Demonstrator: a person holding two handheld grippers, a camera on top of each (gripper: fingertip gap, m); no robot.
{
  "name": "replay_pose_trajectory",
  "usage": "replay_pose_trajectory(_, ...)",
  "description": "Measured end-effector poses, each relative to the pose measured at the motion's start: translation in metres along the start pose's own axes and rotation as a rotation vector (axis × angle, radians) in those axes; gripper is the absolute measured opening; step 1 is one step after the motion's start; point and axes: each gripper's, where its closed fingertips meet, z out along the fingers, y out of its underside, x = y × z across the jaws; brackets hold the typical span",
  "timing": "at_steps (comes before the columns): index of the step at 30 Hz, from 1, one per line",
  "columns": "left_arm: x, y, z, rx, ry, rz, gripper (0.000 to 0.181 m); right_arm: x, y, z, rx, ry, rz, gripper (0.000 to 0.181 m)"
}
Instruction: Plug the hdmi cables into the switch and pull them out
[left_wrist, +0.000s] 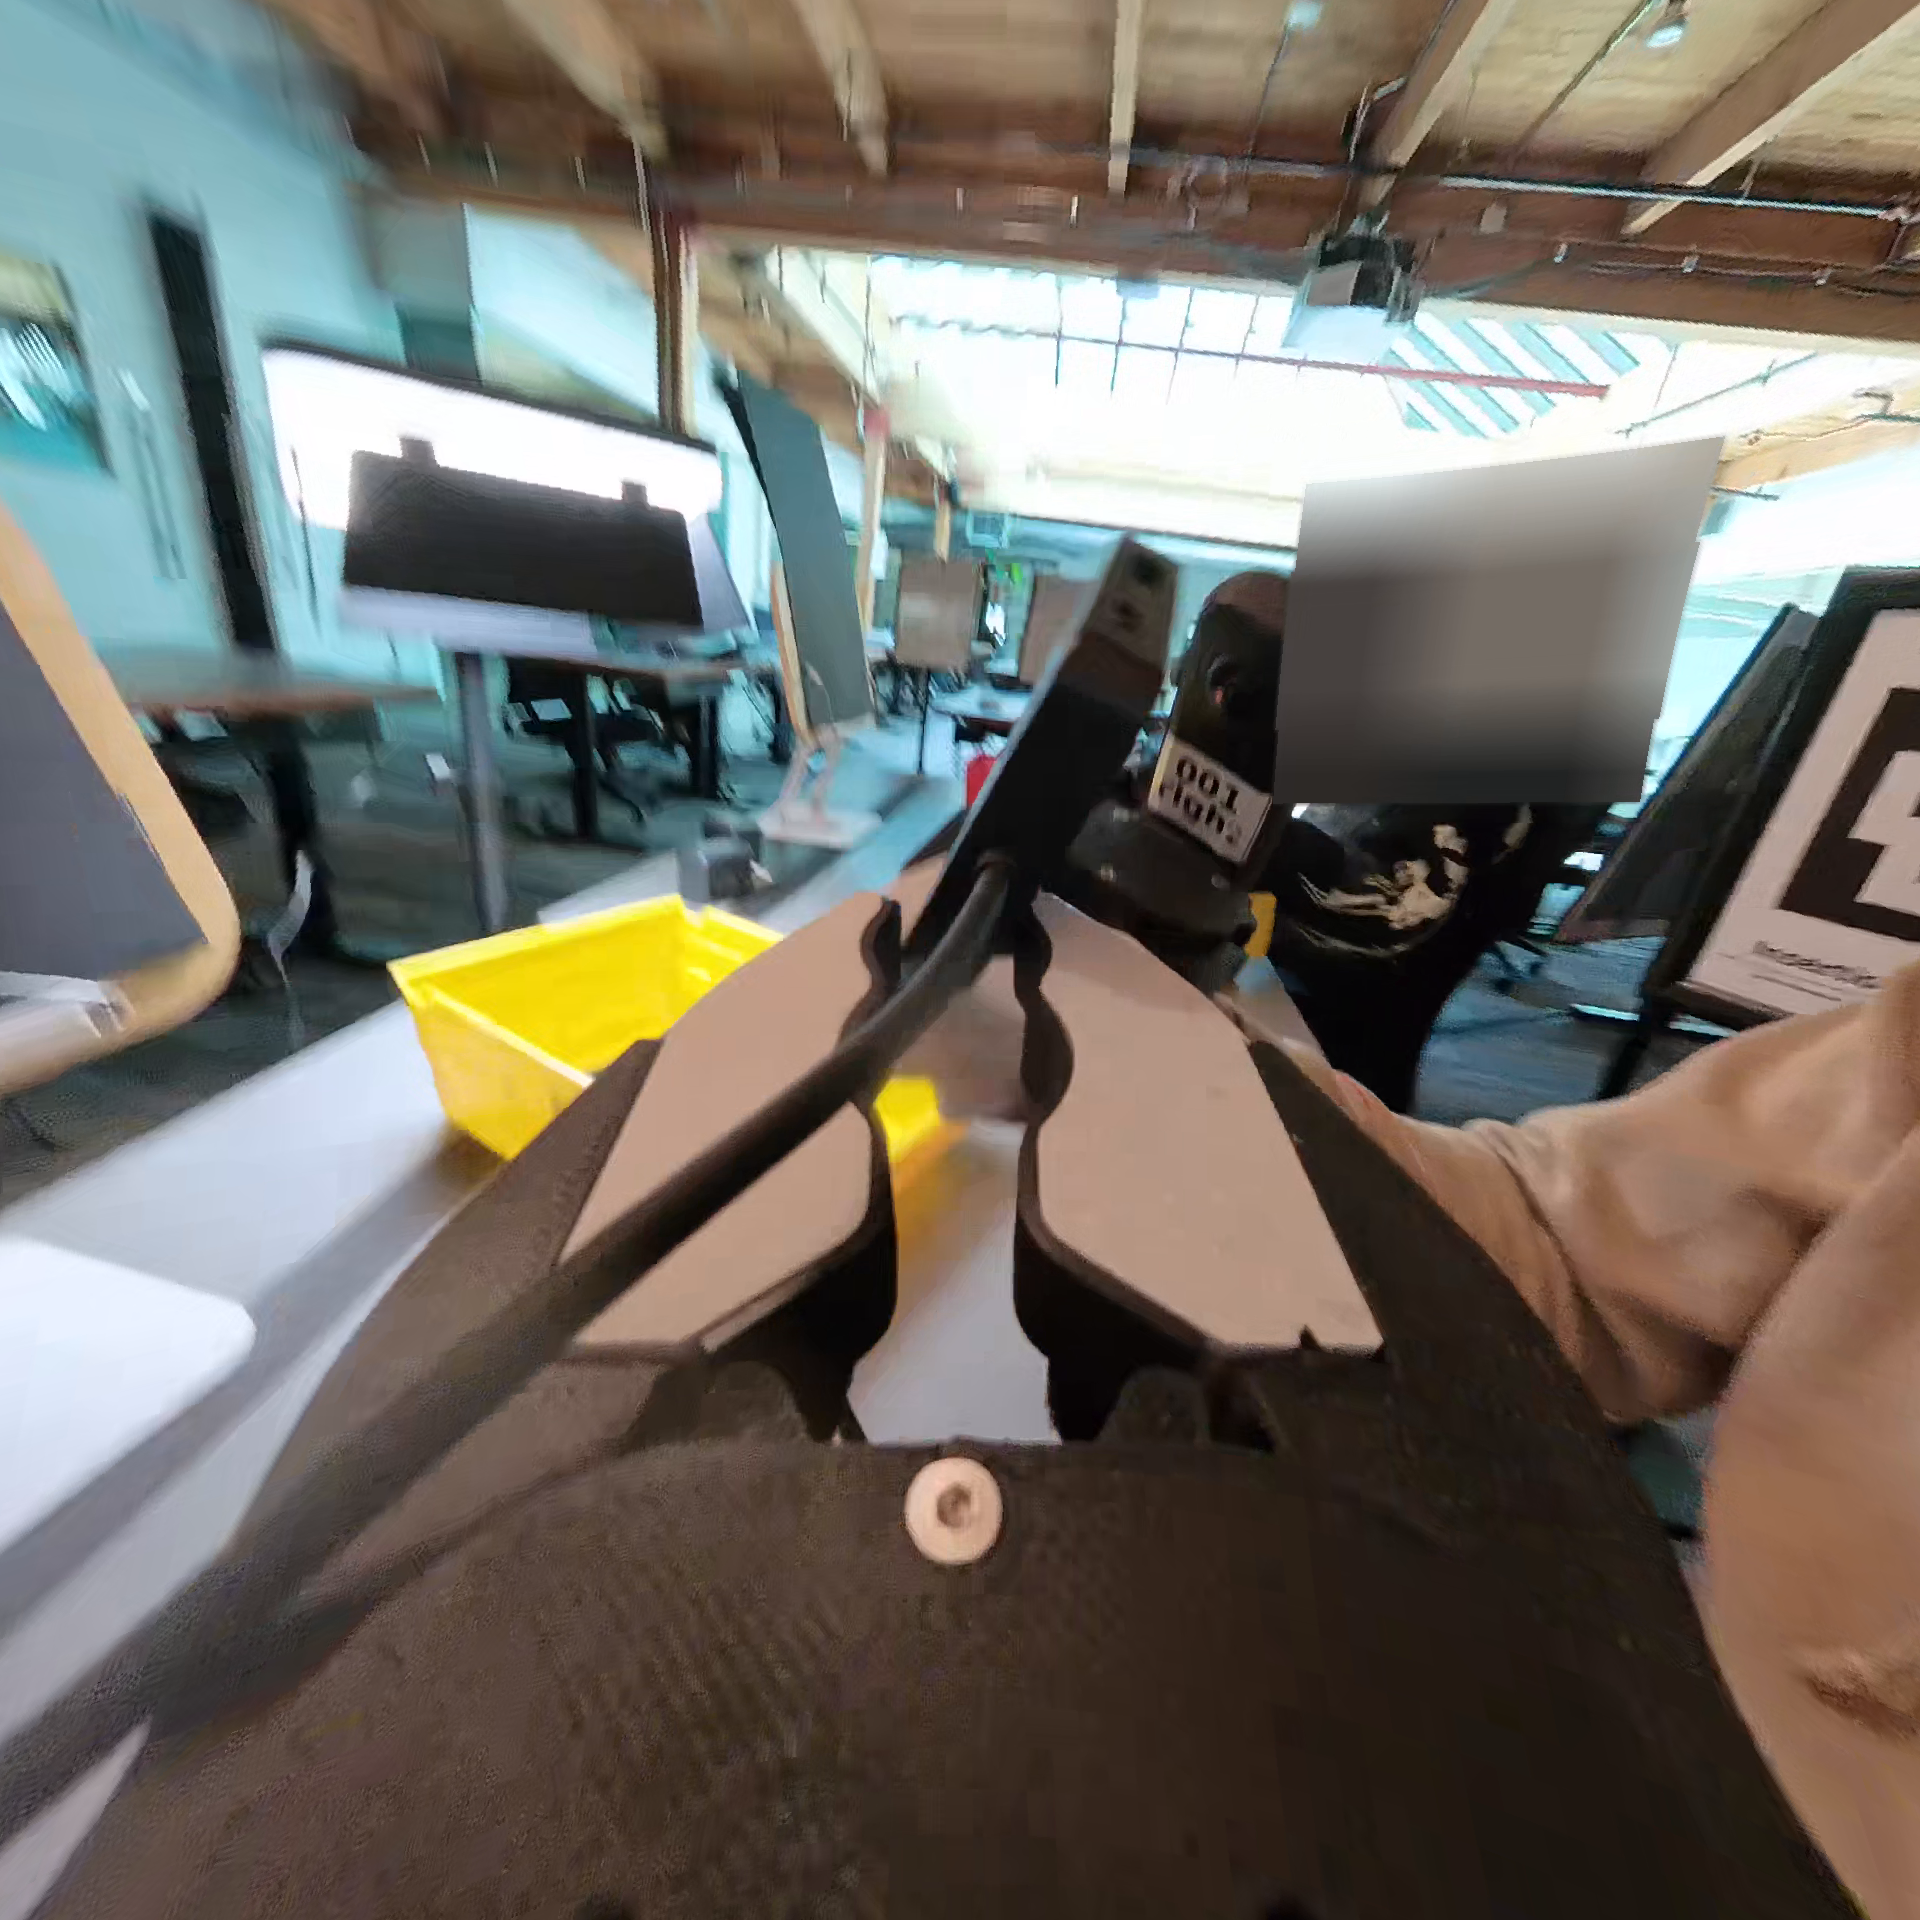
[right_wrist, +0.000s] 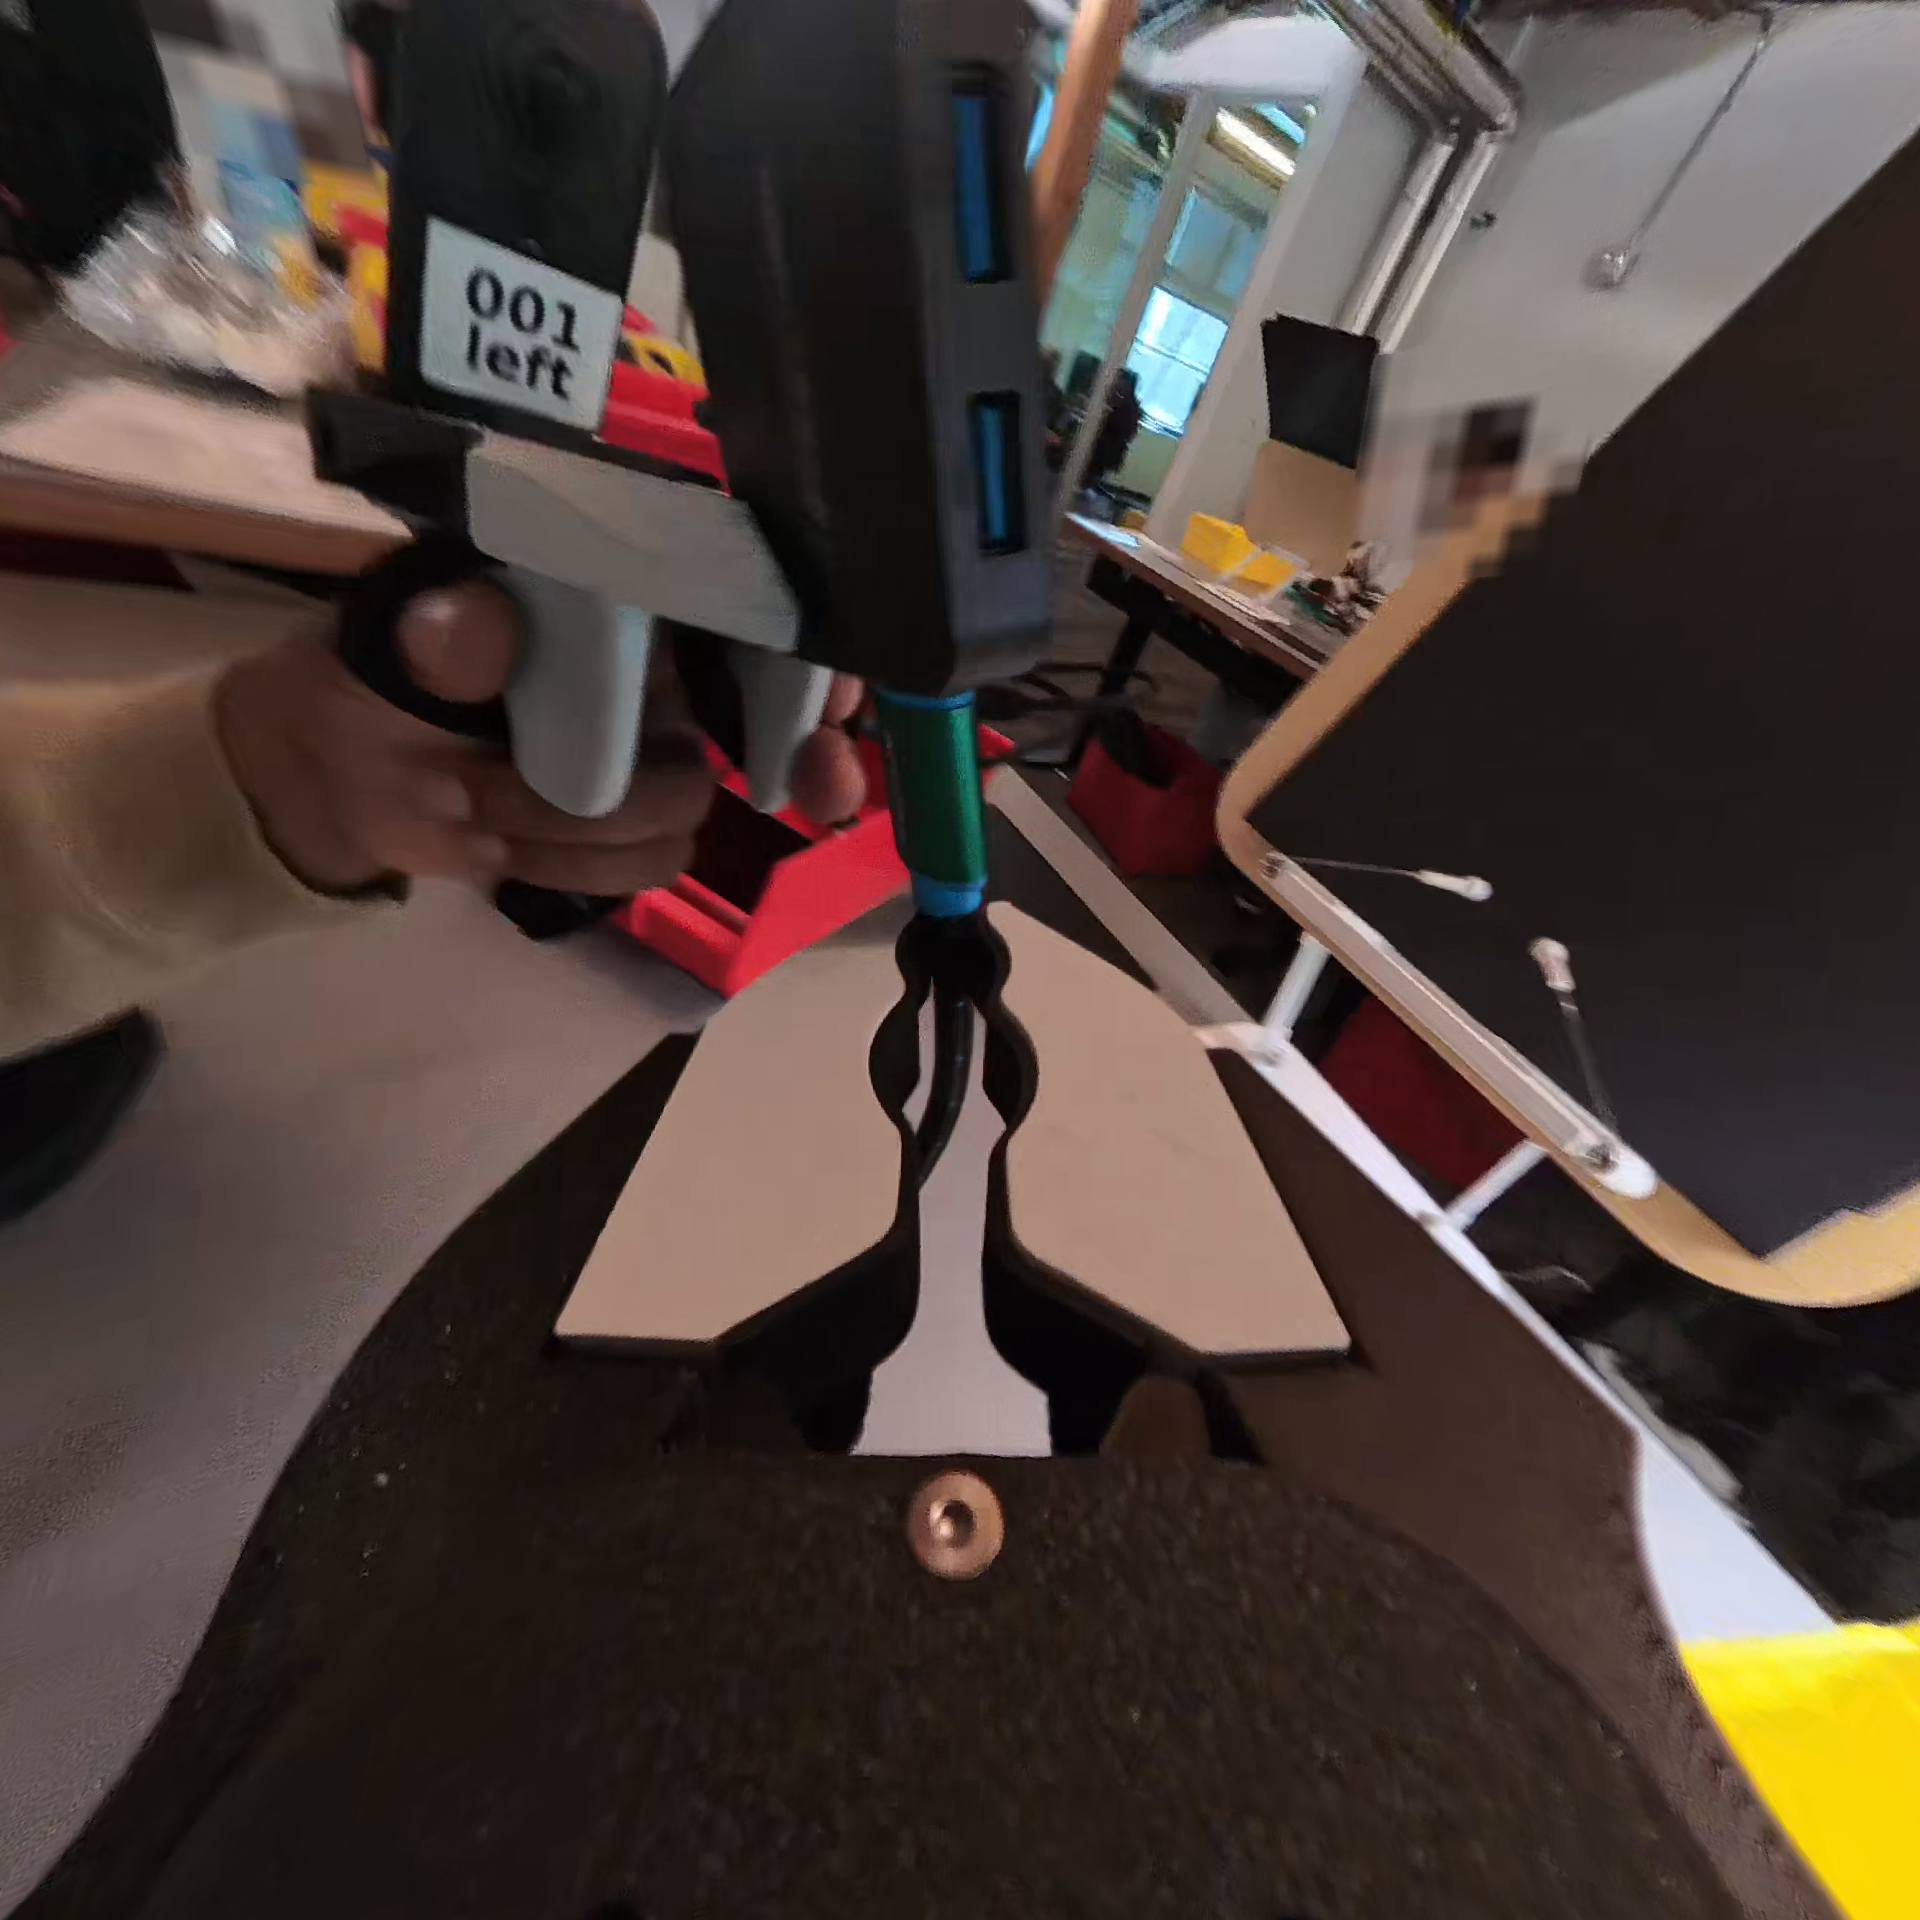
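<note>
In the right wrist view, we saw our right gripper (right_wrist: 954, 961) pinched almost shut on a black HDMI cable (right_wrist: 948, 1081) just behind its green connector sleeve (right_wrist: 933, 795), which had blue bands at both ends. The sleeve's far end met the lower end of the black switch (right_wrist: 831, 343), a slim box held upright in the air, with two blue ports (right_wrist: 995, 473) showing down its right edge. Just left of the switch, the left gripper (right_wrist: 623, 540) clamped it from the side, a hand (right_wrist: 457, 769) in a tan sleeve wrapped around its grey handle. Below lay the grey table (right_wrist: 208, 1195); a red holder (right_wrist: 790, 894) stood farther back on it, and a yellow bin corner (right_wrist: 1829, 1766) showed at lower right.

In the left wrist view, we saw our left gripper (left_wrist: 961, 935) closed narrowly on the bottom end of the switch (left_wrist: 1081, 717), which leaned up and away to the right. A black cable (left_wrist: 790, 1122) ran from that end back across the left finger (left_wrist: 748, 1122) toward the lower left. Beyond the fingers a yellow bin (left_wrist: 540, 1008) sat on the table (left_wrist: 239, 1174), and behind the switch was the right gripper's body (left_wrist: 1216, 769), its jaws hidden.
</note>
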Motion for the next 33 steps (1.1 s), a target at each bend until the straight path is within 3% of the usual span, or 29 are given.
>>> replay_pose_trajectory(4, -0.019, 0.021, -0.018, -0.097, 0.04, -0.133, 0.021, 0.04, 0.023, -0.014, -0.123, 0.205, -0.16, 0.006)
replay_pose_trajectory(10, -0.033, 0.018, -0.032, -0.165, -0.117, -0.053, 0.035, 0.086, 0.028, -0.043, -0.242, 0.561, -0.529, 0.006)
replay_pose_trajectory(13, -0.037, 0.022, -0.031, -0.276, -0.271, 0.236, 0.048, 0.077, 0.035, -0.029, -0.298, 0.574, -0.687, 0.007)
replay_pose_trajectory(17, -0.056, 0.042, -0.038, -0.535, -0.489, 0.725, 0.051, 0.059, 0.056, -0.005, -0.371, 0.487, -0.74, 0.008)
replay_pose_trajectory(20, -0.065, 0.064, -0.036, -0.68, -0.512, 0.969, 0.044, 0.047, 0.069, 0.004, -0.411, 0.406, -0.735, 0.008)
replay_pose_trajectory(23, -0.061, 0.08, -0.029, -0.679, -0.447, 1.07, 0.018, 0.037, 0.077, 0.01, -0.434, 0.336, -0.689, 0.008)
replay_pose_trajectory(25, -0.061, 0.086, -0.027, -0.649, -0.407, 1.004, 0.015, 0.039, 0.078, 0.009, -0.424, 0.321, -0.609, 0.009)
replay_pose_trajectory(27, -0.06, 0.084, -0.025, -0.532, -0.364, 0.837, 0.015, 0.039, 0.07, 0.006, -0.361, 0.294, -0.44, 0.014)
replay_pose_trajectory(33, -0.084, 0.066, -0.048, -0.233, -0.324, 0.272, 0.014, 0.062, 0.013, -0.035, -0.009, 0.289, -0.069, 0.018)
